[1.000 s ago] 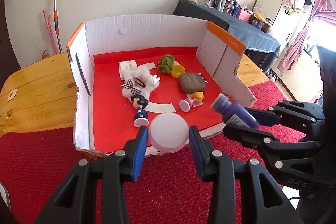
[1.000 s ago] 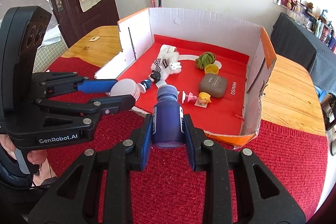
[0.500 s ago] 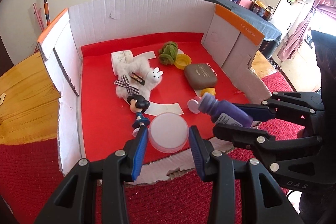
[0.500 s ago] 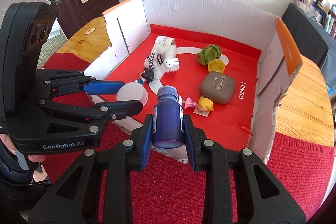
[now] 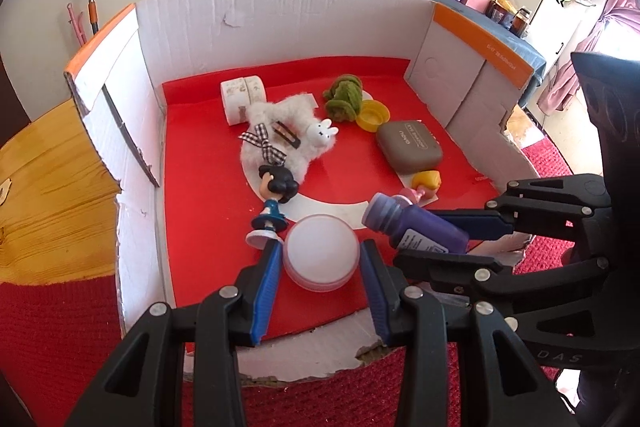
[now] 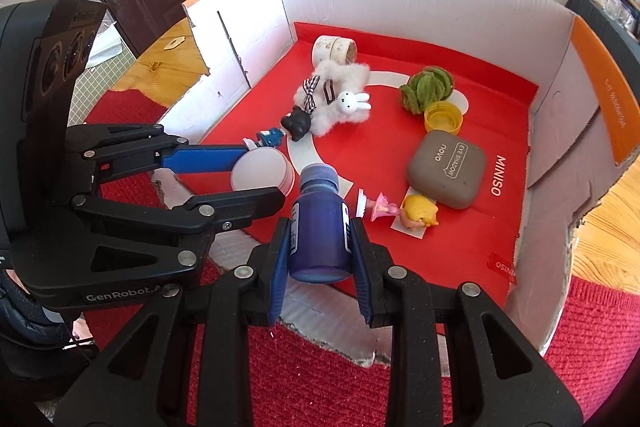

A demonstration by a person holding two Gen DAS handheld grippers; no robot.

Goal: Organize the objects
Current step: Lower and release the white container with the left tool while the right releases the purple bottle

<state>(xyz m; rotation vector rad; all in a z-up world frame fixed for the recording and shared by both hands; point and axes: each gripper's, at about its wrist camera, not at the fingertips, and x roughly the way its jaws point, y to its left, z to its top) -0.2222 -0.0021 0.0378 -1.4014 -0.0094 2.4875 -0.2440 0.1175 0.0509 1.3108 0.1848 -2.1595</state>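
Note:
My left gripper point(image 5: 320, 251) is shut on a white round jar point(image 5: 322, 259) and holds it just above the red floor at the front of a cardboard box point(image 5: 280, 11). Beside it, my right gripper point(image 6: 319, 229) is shut on a purple bottle point(image 6: 320, 227) whose cap points into the box. The left wrist view shows the bottle point(image 5: 416, 227) coming in from the right, close to the jar. In the right wrist view the jar point(image 6: 262, 169) sits between the left gripper's point(image 6: 262, 174) fingers on the left.
On the box floor lie a dark-haired figurine point(image 5: 274, 195), a white fluffy toy point(image 5: 288, 135), a tape roll point(image 5: 240, 97), a green knitted piece point(image 5: 342, 99), a yellow cap point(image 5: 374, 115), a grey case point(image 5: 408, 147) and a yellow-haired doll point(image 6: 400, 211). Red cloth point(image 6: 580, 327) covers the wooden table.
Both grippers have moved forward and down, past the box's torn front edge, so the jar and the bottle now hang over the red floor. Both grips are unchanged.

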